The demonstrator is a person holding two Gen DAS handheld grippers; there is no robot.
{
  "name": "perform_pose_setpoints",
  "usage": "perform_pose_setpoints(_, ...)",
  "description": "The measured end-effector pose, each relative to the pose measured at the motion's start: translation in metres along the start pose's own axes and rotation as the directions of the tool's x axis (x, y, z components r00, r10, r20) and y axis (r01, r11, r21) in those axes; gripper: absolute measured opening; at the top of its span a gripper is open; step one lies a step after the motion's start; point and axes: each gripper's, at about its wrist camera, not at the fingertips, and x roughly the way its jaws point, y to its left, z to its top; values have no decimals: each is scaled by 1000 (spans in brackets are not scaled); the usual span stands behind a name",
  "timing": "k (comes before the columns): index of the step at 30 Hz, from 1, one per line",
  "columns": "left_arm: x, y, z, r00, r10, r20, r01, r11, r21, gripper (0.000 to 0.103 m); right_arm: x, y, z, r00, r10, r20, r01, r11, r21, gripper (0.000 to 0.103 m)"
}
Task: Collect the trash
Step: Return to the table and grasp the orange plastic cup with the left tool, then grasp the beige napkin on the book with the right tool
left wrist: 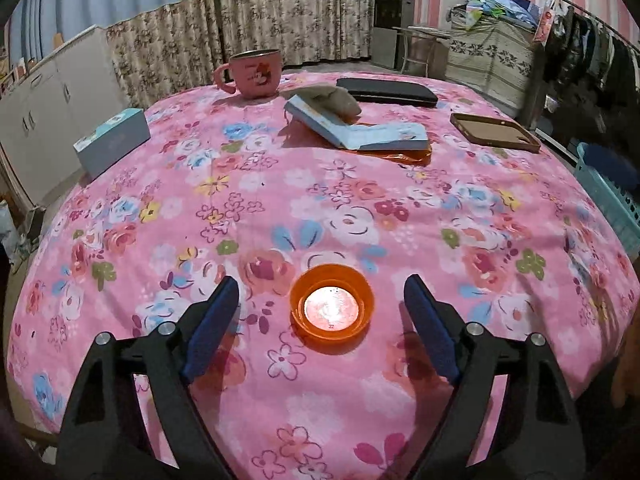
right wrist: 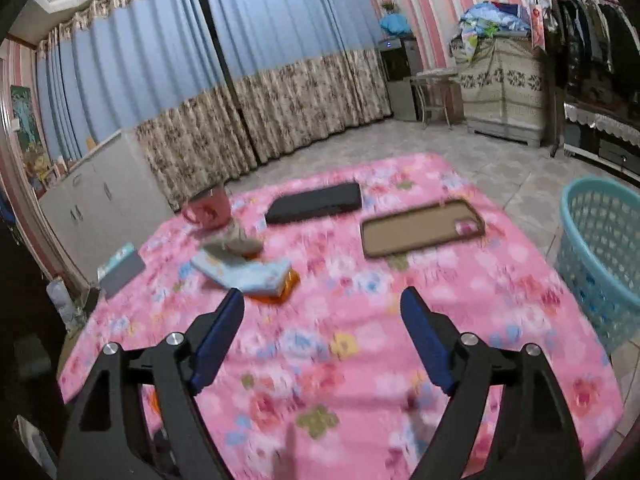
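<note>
Orange cap (left wrist: pixel 332 307) on floral tablecloth (left wrist: pixel 400 232), between wide-spread left gripper (left wrist: pixel 322 286); right gripper (right wrist: pixel 322 300) gapes, holding nothing.

You're in a home's living space: pleated curtains (right wrist: pixel 248 92), a loaded clothes rack (right wrist: pixel 592 20), folded bedding (right wrist: pixel 492 20) on a cabinet, and a flowered cloth (left wrist: pixel 320 208) covering the tabletop.

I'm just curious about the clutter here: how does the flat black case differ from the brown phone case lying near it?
The black case is dark, solid and closed, a slab with no visible opening. The brown phone case is tan inside with a darker rim, lies open side up like a shallow tray, and has a camera cutout at one end. Both are long rectangles lying flat on the pink floral cloth.
</note>
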Motion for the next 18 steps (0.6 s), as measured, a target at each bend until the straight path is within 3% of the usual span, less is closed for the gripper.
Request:
perform_pose_setpoints(4,6,-1,2,1000,-8,-8,8,1000,-14,73,2,1,-1,1000,19,-19,-19,1000,3,79)
perform_pose_setpoints(9,5,-5,2,1000,6,14,-6,1000,11,39,4,4,-2,1000,18,-25,-19,1000,-17,79)
perform_pose_setpoints(13,3,1,4,1000,-17,17,18,1000,-18,38,6,7,-3,999,16,-33,-17,999,-27,79)
perform_pose_setpoints(18,-18,13,25,996,-21,89,25,998,-50,38,8,16,2,999,25,-28,-27,996,-80,79)
